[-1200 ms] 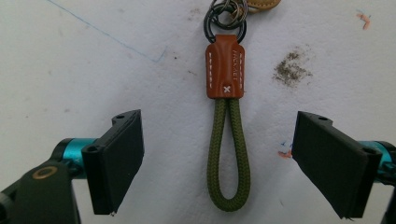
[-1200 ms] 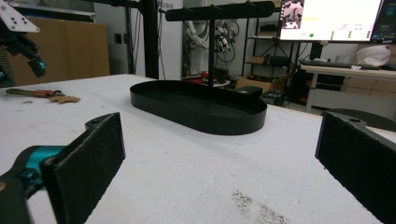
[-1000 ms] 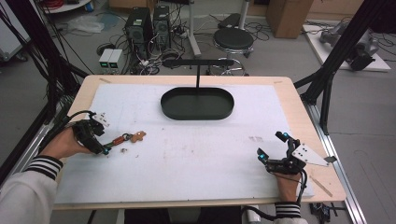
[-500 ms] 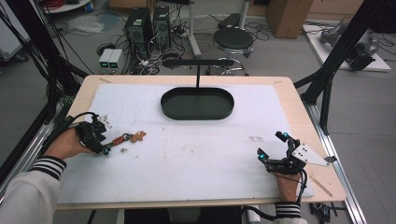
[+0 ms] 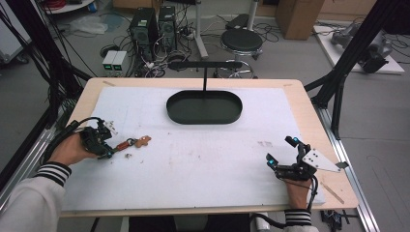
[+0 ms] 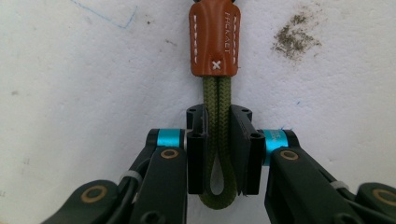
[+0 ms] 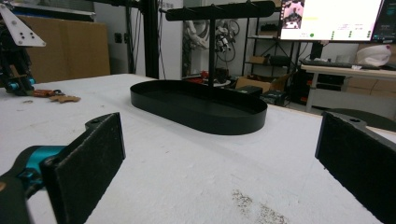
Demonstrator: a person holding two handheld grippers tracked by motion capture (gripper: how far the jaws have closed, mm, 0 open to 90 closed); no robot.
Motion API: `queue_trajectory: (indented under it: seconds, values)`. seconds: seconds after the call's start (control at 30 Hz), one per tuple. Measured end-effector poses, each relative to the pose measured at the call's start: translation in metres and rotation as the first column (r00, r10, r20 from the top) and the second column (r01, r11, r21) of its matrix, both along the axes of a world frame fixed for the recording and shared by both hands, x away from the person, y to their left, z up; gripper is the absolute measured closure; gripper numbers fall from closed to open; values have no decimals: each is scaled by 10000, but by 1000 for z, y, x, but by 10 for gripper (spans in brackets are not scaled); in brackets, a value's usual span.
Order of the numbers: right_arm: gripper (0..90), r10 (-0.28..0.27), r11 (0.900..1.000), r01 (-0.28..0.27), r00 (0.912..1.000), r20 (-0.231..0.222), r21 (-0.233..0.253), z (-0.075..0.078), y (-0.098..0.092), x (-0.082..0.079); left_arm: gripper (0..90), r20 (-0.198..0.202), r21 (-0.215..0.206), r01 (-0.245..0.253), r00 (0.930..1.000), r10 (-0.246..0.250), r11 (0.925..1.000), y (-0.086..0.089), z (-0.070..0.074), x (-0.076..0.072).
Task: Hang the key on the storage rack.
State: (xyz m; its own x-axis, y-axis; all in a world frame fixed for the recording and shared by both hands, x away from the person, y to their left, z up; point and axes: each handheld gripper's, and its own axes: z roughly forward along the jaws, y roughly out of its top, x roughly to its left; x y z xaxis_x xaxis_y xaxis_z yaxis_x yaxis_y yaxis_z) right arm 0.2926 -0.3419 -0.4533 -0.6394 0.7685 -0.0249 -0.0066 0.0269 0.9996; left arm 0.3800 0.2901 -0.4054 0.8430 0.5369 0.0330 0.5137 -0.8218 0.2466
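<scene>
A keychain lies on the white mat at the left, with an orange leather tab, an olive cord loop and a small tan charm. My left gripper is shut on the cord loop, its jaws pressing the doubled cord just below the tab. In the high view the left gripper sits low on the mat, held by a hand. My right gripper rests near the front right, open, with nothing between its pads.
A black oval tray with a T-shaped stand rising behind it sits at the middle back of the mat. The white mat covers most of the wooden table. Dirt smudges mark it.
</scene>
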Motion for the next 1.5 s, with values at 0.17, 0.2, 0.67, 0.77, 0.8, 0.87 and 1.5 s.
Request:
queue_trajectory:
  seconds: [0.17, 0.2, 0.67, 0.77, 0.8, 0.87, 1.5]
  values:
    - [4, -13, 10000, 13, 10000, -10, 3, 0, 0, 0, 782, 64, 60, 74, 10000, -75, 10000, 0, 0, -1]
    - [4, -33, 10000, 33, 10000, -14, -10, 0, 0, 0, 784, 101, 39, 39, 9999, -40, 10000, 0, 0, -1]
    - [4, -3, 10000, 5, 9998, -186, 95, 0, -1, 1, 789, 652, -543, -92, 9978, 128, 9985, -1, 8, -4]
    - [4, 3, 9998, 0, 9999, -160, 190, 0, -2, 2, 789, 1009, -857, 24, 9949, 62, 9963, -2, 15, -5]
    - [4, -14, 9997, 21, 9997, -261, 264, 0, -2, 1, 789, 1160, -943, 104, 9932, 6, 9955, -2, 19, -5]
    - [4, -86, 9997, 92, 9995, -289, 218, 1, -2, 3, 789, 1210, -1144, 219, 9926, -80, 9932, -4, 25, -4]
    - [4, 1682, 9846, -1700, 9848, -427, -413, 66, 22, 24, 789, 2369, -3091, 1824, 9653, -1101, 9334, -59, 76, 3]
